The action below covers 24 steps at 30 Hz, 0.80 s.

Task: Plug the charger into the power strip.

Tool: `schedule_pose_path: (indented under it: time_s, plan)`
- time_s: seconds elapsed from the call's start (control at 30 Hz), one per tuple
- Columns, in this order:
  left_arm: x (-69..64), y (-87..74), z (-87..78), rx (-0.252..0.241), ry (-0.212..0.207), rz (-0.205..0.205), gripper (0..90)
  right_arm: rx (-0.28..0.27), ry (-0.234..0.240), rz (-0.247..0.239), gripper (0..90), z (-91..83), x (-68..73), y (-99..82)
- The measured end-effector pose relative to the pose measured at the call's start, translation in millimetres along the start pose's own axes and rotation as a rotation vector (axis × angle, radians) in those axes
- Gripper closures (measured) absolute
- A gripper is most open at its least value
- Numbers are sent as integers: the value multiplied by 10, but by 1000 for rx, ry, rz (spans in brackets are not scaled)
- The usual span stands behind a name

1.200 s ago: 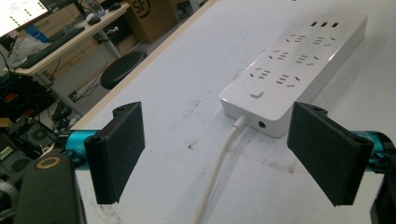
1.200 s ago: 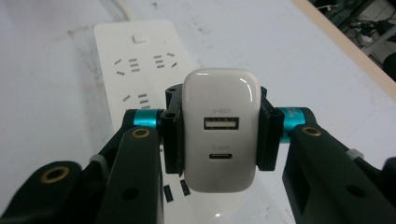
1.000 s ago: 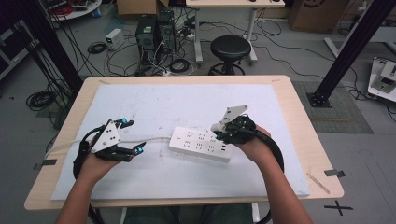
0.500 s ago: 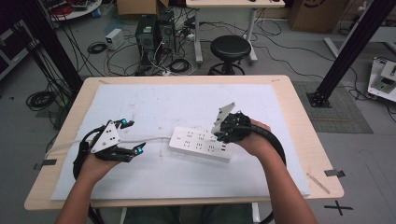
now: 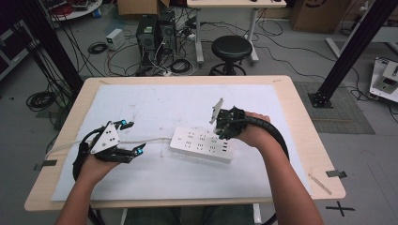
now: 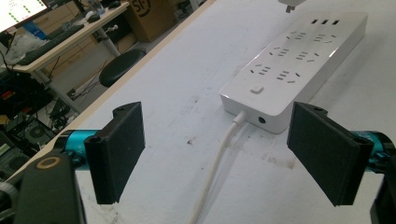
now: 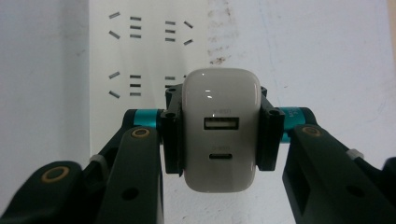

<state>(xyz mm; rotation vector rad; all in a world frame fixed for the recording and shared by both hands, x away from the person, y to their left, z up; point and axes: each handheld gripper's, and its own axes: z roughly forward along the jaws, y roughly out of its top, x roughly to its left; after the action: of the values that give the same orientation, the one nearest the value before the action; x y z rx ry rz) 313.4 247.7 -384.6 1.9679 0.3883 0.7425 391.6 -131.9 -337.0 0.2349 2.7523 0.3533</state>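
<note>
White plastic: a glossy rounded white charger block (image 7: 221,132) with softened corners, its flat face carrying one wide rectangular port above a small oval port.
Charger writing: faint grey print sits by each port, too small to read.
Right tool (image 7: 219,135): its flat black pads are clamped on both sides of the charger; teal metal collars sit behind the pads.
Charger position: held above the far end of the long white plastic power strip (image 5: 202,145), which lies on the white sheet (image 5: 155,108) covering the pale wooden table (image 5: 300,136); in the right gripper view rows of slot openings lie just beyond the charger.
Power strip: smooth rectangular body with rounded edges, slotted sockets in rows, small ports at one end, a square button (image 6: 256,88) and a round socket at the other, where a thick white cord (image 6: 219,154) leaves it.
Left tool (image 6: 217,151): jaws spread wide with nothing between them except the cord passing below; foam-like black pads (image 6: 122,149), matt and ridged at the edges, point at the strip's cord end.
Sheet surface: scuffed, with dark smudges.
</note>
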Motion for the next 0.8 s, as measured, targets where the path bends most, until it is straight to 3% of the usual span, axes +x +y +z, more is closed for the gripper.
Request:
schedule_pose_path:
  time_s: [0.43,0.8]
  plan:
    - [-6,-3,-10,-1,3,-4,191,25,64,-24,631,50,-92,98]
    - [15,-54,-51,1,10,-10,191,95,212,-34,632,198,-171,238]
